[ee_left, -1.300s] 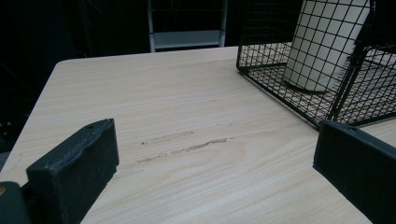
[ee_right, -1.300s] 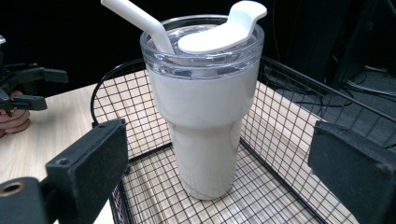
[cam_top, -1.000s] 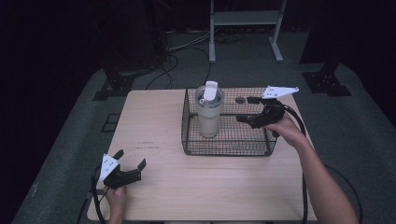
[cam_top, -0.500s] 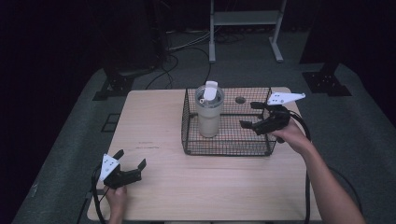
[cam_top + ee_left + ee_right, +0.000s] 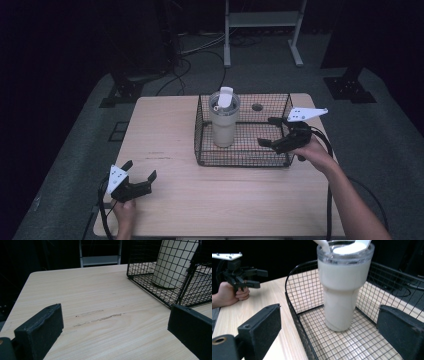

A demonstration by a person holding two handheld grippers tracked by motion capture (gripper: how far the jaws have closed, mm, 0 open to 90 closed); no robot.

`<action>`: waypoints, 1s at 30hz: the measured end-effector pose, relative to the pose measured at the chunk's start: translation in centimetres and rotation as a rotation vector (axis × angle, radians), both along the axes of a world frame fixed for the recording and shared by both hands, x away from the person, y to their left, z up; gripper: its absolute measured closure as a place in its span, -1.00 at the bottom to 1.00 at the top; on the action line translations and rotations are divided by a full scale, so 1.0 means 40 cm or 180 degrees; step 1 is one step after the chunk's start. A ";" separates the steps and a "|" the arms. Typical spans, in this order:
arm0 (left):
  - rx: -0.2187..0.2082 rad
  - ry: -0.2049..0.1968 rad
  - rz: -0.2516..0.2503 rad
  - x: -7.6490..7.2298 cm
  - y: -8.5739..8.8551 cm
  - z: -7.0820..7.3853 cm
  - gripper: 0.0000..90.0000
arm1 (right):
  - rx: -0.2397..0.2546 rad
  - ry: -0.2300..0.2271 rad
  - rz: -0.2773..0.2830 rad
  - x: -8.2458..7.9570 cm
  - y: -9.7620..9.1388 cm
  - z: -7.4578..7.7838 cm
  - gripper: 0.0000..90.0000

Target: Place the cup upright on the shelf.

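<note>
Black wire basket [image 5: 242, 152] on the counter [image 5: 210, 200] holds an upright white tumbler [image 5: 223, 120], the right tool [image 5: 267, 132] gaping wide at its edge, the left tool [image 5: 140, 170] wide, well apart.

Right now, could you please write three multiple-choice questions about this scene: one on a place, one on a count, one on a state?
1. Where does the tumbler stand?
A. inside the wire basket
B. on the bare table, beside the basket
C. on the floor

2. How many tumblers are there?
A. three
B. two
C. one

3. How is the right gripper?
A. shut on the tumbler
B. open, holding nothing
C. shut on the basket rim

Answers:
1. A: wire walls surround it in the right gripper view.
2. C: the high view shows a single one.
3. B: its jaws stand wide apart, the tumbler untouched between and beyond them.
</note>
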State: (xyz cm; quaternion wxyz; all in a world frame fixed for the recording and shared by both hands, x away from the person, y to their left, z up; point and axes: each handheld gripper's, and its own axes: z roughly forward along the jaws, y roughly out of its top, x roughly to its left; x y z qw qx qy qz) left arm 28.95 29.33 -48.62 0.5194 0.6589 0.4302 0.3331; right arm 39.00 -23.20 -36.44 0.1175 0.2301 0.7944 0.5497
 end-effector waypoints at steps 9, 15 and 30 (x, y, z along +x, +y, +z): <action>0.0012 0.0002 -0.0002 0.000 0.000 0.000 -1.00 | 0.0058 -0.0028 0.0043 -0.038 -0.007 -0.013 -0.89; 0.0012 0.0004 -0.0001 0.000 0.000 0.000 -1.00 | 0.0083 -0.0034 0.0042 -0.057 -0.019 -0.020 -0.89; 0.0015 0.0005 0.0003 0.000 -0.001 0.000 -1.00 | 0.0095 -0.0001 0.0016 -0.102 -0.050 -0.048 -0.89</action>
